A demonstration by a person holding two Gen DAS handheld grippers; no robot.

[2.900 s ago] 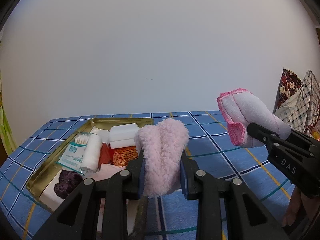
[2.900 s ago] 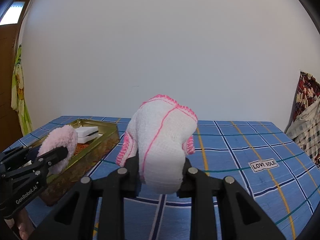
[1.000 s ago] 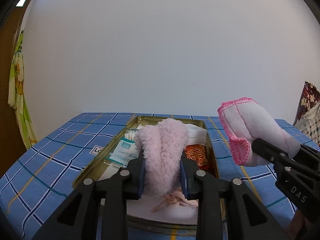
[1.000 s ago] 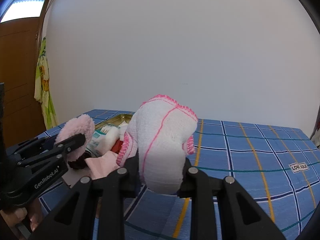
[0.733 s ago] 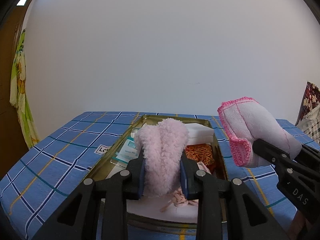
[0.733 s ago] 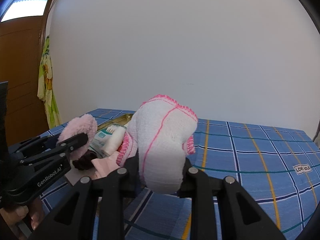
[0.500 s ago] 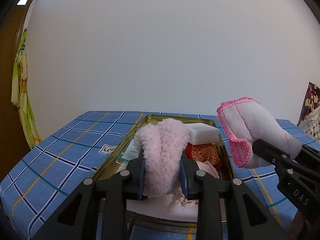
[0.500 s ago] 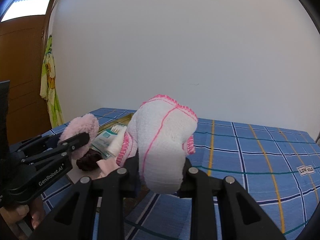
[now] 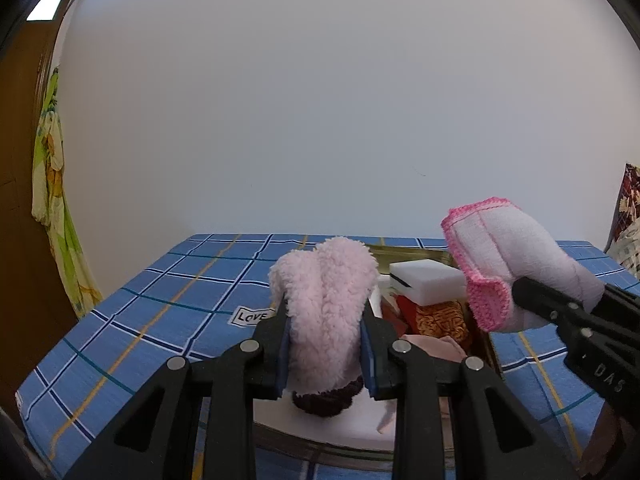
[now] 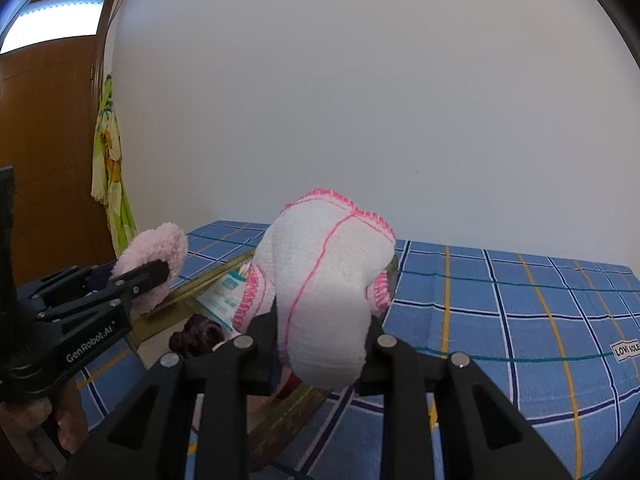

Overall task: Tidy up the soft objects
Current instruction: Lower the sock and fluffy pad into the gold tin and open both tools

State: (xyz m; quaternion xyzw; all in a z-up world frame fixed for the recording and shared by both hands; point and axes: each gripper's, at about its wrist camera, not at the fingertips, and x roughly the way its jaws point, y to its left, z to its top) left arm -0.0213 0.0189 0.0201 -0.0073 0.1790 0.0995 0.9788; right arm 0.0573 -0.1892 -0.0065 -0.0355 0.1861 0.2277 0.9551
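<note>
My left gripper (image 9: 325, 354) is shut on a fluffy pink cloth (image 9: 324, 304) and holds it above the near end of a gold metal tray (image 9: 486, 348). The pink cloth also shows in the right wrist view (image 10: 154, 256). My right gripper (image 10: 322, 346) is shut on a white cloth with pink stitching (image 10: 324, 276), held above the tray's right side; it shows in the left wrist view (image 9: 508, 268). The tray holds a white sponge block (image 9: 426, 286), an orange patterned cloth (image 9: 440, 320), a dark maroon scrunchie (image 9: 326, 402) and a pale pink cloth (image 9: 436, 348).
The tray sits on a blue checked tablecloth (image 9: 168, 312) with a "LOVE" label (image 9: 252, 316). A white packet with teal print (image 10: 224, 294) lies in the tray. A wooden door (image 10: 44, 152) and a green hanging cloth (image 10: 108, 172) stand left. A white wall is behind.
Both grippers have swung left relative to the table, each still holding its cloth. The tray now lies under and right of the left gripper, and the maroon scrunchie shows below its fingers.
</note>
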